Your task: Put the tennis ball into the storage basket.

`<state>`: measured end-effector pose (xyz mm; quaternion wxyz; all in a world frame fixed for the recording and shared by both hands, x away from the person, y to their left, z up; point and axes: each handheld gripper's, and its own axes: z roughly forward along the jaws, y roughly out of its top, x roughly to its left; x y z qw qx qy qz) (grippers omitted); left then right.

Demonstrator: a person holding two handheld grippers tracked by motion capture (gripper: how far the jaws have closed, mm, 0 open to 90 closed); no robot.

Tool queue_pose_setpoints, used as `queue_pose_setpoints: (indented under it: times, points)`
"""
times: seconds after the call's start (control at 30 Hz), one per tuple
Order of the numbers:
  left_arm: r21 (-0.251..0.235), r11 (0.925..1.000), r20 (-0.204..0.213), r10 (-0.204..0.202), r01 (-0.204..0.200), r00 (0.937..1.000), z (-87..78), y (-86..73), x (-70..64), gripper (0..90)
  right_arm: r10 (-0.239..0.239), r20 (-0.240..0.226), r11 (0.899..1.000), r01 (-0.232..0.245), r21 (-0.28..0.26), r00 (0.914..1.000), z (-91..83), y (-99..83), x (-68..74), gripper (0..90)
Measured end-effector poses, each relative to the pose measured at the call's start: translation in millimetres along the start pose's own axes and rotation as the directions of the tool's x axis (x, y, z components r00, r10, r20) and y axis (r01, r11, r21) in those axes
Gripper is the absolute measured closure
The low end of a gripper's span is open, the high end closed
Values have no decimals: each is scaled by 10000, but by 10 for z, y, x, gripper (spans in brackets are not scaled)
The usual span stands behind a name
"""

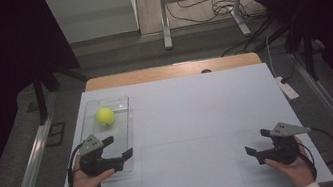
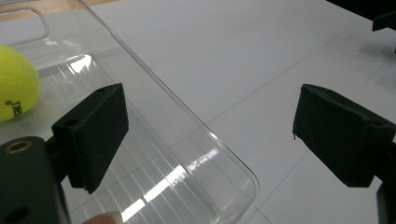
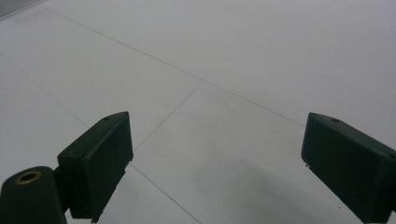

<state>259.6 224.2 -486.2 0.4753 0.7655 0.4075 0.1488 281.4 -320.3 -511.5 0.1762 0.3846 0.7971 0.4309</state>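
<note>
The high view shows a yellow tennis ball (image 1: pixel 105 116) lying in a clear plastic tray (image 1: pixel 127 130) at centre left of the white table (image 1: pixel 198 114). The left gripper (image 1: pixel 118 148), jaws wide apart and empty, hovers over the tray's near end. The left gripper view adds black lettering on the ball (image 2: pixel 16 84) at its left edge. At lower right, the right gripper (image 1: pixel 258 142) is held level, jaws apart, over bare table.

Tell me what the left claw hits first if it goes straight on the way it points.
Probably nothing: the left claw points across the bare white table toward the right claw, its jaws astride the clear plastic tray's rim. Depth is unclear.
</note>
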Motion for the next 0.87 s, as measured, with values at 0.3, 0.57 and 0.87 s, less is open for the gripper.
queue_pose_setpoints:
  times: [0.3, 0.57, 0.87]
  points:
    - [-96, 9994, -39, 334, -334, 9994, -34, -98, -90, 113, -169, -185, 9990, 162, -414, 9997, -44, 34, 55, 96]
    - [7, 9987, -122, 517, -517, 9986, -7, -148, -104, 113, -114, -452, 9978, 85, -658, 9989, -75, 45, 70, 93]
    - [-3, 9990, -119, 436, -436, 9990, -23, -180, -100, 112, -129, -459, 9973, 95, -724, 9989, -87, 54, 71, 90]
